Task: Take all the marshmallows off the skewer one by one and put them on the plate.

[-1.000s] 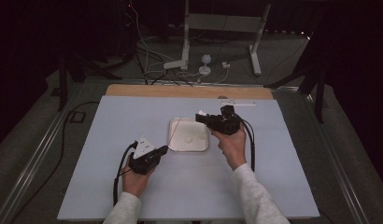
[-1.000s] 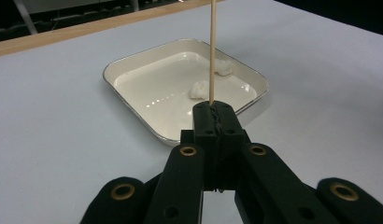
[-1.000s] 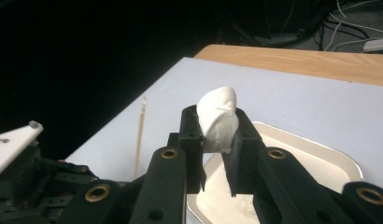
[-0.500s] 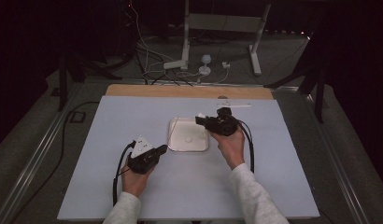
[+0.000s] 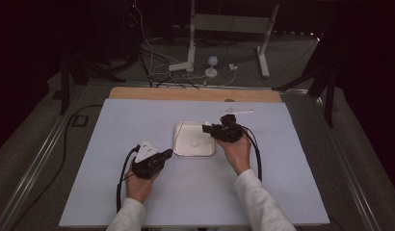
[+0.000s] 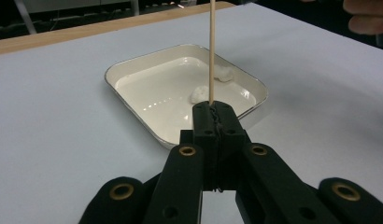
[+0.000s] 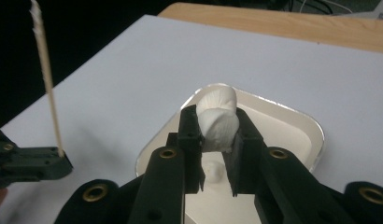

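Note:
A white square tray (image 5: 183, 149) sits mid-table; its rim is plain in the left gripper view (image 6: 133, 63) and the right gripper view (image 7: 315, 133). Two white marshmallows (image 6: 199, 94) lie in it, one of them in the high view (image 5: 194, 143). My left gripper (image 5: 167, 153) is by the tray's near left corner, shut (image 6: 213, 109) on a thin wooden skewer (image 6: 211, 46) that stands upright. My right gripper (image 5: 206, 128) hovers over the tray's right side, shut (image 7: 213, 119) on a marshmallow (image 7: 220, 123). The skewer (image 7: 46, 84) stands to its left.
The tray rests on a pale sheet (image 5: 282, 183) that covers the table, with a wooden strip (image 5: 195, 94) along the far edge. Cables and stand legs (image 5: 190, 62) lie on the floor beyond. A cable (image 5: 119, 185) trails from the left gripper.
My right gripper has drifted a little left and toward me with the marshmallow, over the tray's edge. The left gripper and skewer have stayed put.

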The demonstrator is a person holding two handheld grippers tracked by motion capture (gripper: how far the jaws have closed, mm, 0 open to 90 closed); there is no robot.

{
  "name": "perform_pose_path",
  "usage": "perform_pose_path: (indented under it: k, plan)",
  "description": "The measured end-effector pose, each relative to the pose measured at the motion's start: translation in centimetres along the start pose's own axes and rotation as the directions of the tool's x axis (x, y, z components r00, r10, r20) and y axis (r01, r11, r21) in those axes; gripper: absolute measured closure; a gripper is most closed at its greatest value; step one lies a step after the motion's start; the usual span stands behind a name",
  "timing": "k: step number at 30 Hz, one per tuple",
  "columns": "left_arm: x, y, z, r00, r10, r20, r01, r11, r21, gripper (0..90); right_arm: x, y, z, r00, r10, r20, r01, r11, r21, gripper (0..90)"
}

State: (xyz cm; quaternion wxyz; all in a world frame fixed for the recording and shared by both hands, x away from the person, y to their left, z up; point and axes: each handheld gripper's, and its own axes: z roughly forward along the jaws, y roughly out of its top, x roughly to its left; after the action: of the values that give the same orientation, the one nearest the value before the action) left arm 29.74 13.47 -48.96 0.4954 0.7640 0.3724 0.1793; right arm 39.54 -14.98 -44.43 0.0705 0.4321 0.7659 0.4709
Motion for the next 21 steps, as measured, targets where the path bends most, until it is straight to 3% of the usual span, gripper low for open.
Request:
perform_pose_path:
  k: [12, 13, 17, 21]
  plan:
    - [0.0, 0.0, 0.0, 1.0, -0.004, 0.001, 0.004, 1.0, 0.0, 90.0, -0.2, -1.8, 1.6, 0.9997, -0.007, 0.025, 0.005, 0.997, 0.079, 76.4]
    - [0.0, 0.0, 0.0, 1.0, -0.004, 0.001, 0.004, 1.0, 0.0, 90.0, -0.1, -1.8, 1.7, 0.9995, -0.01, 0.029, 0.008, 0.996, 0.087, 72.5]
    - [0.1, 0.0, 0.0, 1.0, -0.007, 0.0, 0.007, 1.0, 0.004, 90.0, -0.3, -2.0, 2.3, 0.9992, 0.02, 0.035, -0.024, 0.994, 0.11, 36.3]
    - [0.1, 0.1, -0.1, 0.9999, -0.011, 0.001, 0.011, 0.9999, -0.003, 90.0, -0.5, -2.1, 2.2, 0.9997, 0.025, 0.006, -0.025, 0.995, 0.094, 21.7]
